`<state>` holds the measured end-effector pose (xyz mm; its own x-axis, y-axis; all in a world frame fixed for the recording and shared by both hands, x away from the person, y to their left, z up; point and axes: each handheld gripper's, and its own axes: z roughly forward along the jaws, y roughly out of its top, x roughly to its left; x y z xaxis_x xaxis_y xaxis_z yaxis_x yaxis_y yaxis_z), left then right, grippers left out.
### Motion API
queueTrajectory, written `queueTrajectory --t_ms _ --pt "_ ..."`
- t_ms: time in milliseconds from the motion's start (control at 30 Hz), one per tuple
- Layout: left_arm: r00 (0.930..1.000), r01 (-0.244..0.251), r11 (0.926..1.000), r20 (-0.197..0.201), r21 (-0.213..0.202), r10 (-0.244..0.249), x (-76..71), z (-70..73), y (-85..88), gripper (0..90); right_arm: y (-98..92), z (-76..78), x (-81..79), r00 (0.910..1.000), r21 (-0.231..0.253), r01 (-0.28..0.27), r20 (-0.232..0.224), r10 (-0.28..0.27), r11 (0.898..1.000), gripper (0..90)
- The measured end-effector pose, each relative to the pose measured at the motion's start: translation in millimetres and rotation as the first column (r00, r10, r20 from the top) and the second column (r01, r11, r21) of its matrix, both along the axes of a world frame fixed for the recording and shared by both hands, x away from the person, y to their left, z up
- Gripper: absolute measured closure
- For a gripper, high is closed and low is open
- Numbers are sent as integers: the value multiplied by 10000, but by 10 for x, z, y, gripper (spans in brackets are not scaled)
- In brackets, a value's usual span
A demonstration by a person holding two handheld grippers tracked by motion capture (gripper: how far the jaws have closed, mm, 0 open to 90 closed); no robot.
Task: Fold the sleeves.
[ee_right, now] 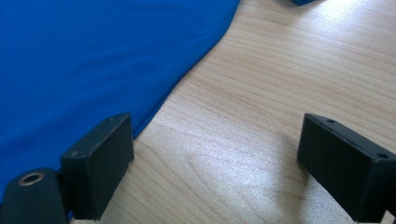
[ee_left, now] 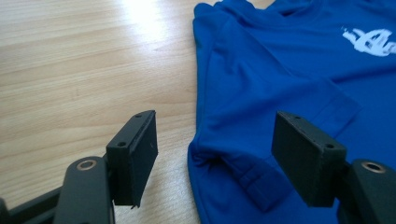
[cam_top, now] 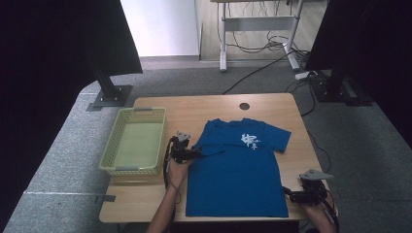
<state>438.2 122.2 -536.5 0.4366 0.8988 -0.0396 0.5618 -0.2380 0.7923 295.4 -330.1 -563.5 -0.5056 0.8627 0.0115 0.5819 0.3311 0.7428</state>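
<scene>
Folding blue T-shirt on surface: left sleeve folded in, seemingly. Left gripper fingers wide, empty; right gripper fingers wide near hem. Next: pinch hem corners.

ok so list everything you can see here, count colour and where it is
t-shirt: one, blue with a white print on the chest, spread flat mid-table, its left sleeve folded in over the body
basket: one, pale yellow-green, on the left part of the table, nothing in it
table: one, light wood, with a dark round hole near the far edge
desk frame: one, grey, on the floor behind, cables trailing around it
left tool: one, black, open, at the folded sleeve on the shirt's left edge
right tool: one, black, open, over bare table by the shirt's lower right corner
</scene>
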Motion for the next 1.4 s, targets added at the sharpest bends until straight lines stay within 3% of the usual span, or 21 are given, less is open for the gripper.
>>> queueTrajectory --t_ms 200,333,567,1033,1400 --pt "9981 -435 9966 -402 701 463 30 -103 74 305 0 0 0 10000 -1 -2 1 2 10000 104" --pt "9984 -450 9988 -320 199 456 9 -101 138 294 0 0 0 10000 0 0 2 0 10000 104" --pt "9999 -85 10000 -150 -36 85 -35 -33 110 239 1 0 0 10000 1 17 -1 -17 10000 104" --pt "9973 730 9970 -36 -242 -732 -260 102 74 205 3 0 0 10000 6 42 -2 -42 10000 104" --pt "9950 998 9946 10 -279 -999 -445 140 127 196 5 0 0 10000 6 62 -3 -62 10000 104"
